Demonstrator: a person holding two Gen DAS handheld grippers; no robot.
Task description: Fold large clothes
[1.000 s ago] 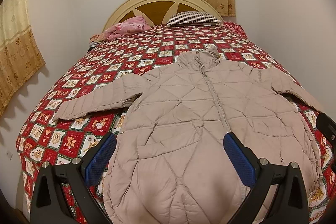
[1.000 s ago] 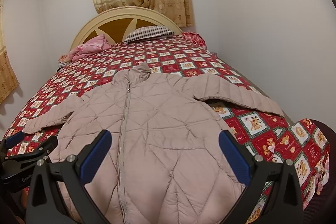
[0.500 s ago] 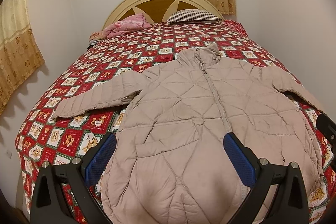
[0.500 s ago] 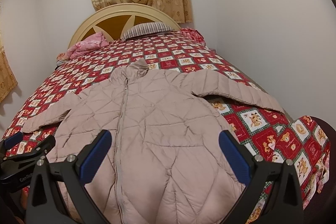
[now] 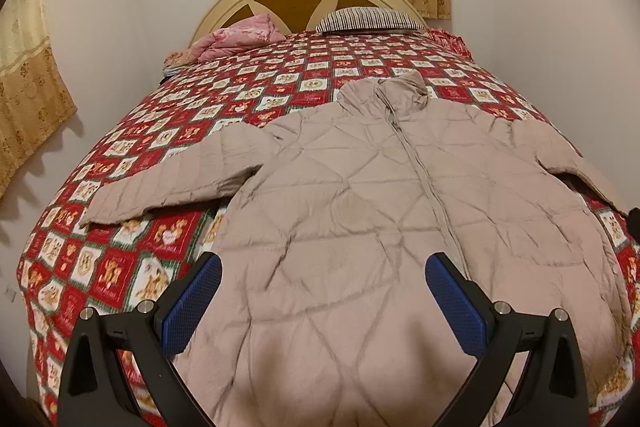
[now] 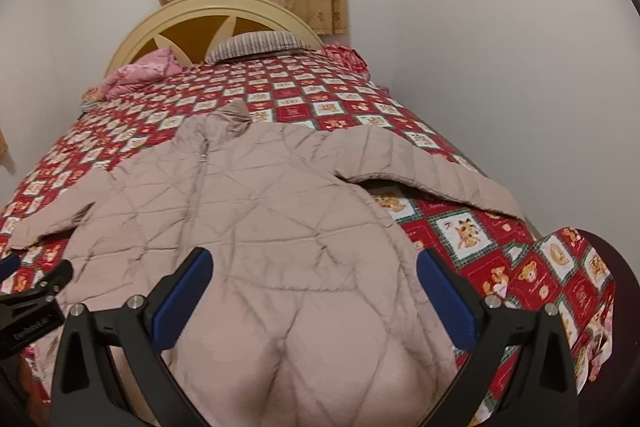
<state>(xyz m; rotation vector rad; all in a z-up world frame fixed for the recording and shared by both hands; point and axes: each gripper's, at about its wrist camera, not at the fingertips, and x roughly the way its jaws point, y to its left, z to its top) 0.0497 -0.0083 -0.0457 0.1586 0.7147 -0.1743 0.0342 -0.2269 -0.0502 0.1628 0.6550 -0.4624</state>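
I see the beige quilted jacket (image 5: 360,211) lying flat, zipped, sleeves spread, across the centre of the red patchwork bed (image 5: 132,267) — my left claw (image 5: 322,291) and right claw (image 6: 312,287) both spread wide, empty, above its hem.

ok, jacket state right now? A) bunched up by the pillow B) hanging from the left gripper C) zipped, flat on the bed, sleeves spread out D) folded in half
C: the jacket lies face up on the bed with its zip closed, both sleeves out to the sides; both grippers are open above its hem, holding nothing.
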